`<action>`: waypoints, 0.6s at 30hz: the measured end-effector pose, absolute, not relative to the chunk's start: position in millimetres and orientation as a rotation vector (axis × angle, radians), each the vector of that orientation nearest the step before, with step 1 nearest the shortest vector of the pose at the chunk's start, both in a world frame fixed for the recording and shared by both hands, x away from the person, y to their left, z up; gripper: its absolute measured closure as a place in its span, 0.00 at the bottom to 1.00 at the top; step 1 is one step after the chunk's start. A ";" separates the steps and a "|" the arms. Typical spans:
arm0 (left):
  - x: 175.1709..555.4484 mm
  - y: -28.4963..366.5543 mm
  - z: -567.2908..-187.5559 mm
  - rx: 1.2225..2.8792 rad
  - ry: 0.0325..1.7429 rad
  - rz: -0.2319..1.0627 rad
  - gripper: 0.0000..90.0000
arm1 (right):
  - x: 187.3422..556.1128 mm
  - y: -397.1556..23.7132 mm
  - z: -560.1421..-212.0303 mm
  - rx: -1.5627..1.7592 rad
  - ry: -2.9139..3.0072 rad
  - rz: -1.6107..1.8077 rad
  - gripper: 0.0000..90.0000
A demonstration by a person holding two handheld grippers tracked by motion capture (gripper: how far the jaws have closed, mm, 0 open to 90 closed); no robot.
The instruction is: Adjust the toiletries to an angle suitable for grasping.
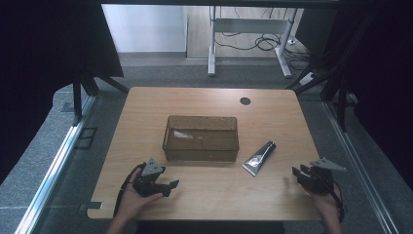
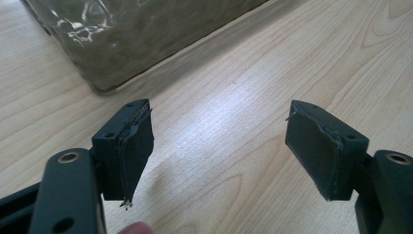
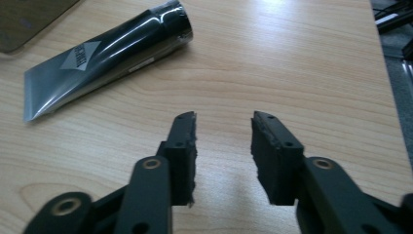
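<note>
High view: the wooden table [image 1: 209, 195] carried a clear brown-tinted bin [image 1: 201, 138] at its centre and a black tube [image 1: 259, 158] lying flat just right of the bin's near right corner, cap end pointing away from the person. The left gripper [image 1: 171, 186] rested near the front edge, in front of the bin's left end; the right gripper [image 1: 295, 174] lay near the front right, apart from the tube's flat crimped end. A round dark hole [image 1: 245, 101] marked the far side of the table.

Left gripper view: a near corner of the bin [image 2: 122, 39] appeared close up, its wall rippled and glossy, a detail not legible from above. The left gripper [image 2: 219, 146] had its 2 jaws spread wide, bare tabletop between them, touching nothing.

Right gripper view: the tube [image 3: 107, 53] showed a pale label and a shiny black cap, lying ahead and to the left of the jaws. The right gripper [image 3: 224, 141] stood about half open, with only wood grain in the gap, nothing held.
</note>
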State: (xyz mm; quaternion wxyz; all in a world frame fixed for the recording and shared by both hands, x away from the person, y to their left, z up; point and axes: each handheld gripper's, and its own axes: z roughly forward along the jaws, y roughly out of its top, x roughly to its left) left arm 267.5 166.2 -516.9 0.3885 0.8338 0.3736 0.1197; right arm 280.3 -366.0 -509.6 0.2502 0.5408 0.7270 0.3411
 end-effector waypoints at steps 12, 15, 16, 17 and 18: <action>266.8 163.6 -517.0 2.121 0.942 0.303 0.29 | 278.4 -362.8 -503.8 1.391 2.019 0.952 1.00; 266.6 163.1 -517.1 2.125 0.938 0.300 0.29 | 278.4 -359.4 -502.9 1.374 2.029 0.958 1.00; 266.4 162.6 -517.2 2.126 0.939 0.301 0.29 | 278.4 -358.1 -502.3 1.365 2.033 0.965 1.00; 266.4 162.2 -517.2 2.131 0.936 0.300 0.29 | 278.3 -356.7 -501.4 1.359 2.035 0.973 1.00; 266.4 162.2 -517.2 2.131 0.936 0.300 0.29 | 278.3 -356.7 -501.4 1.359 2.035 0.973 1.00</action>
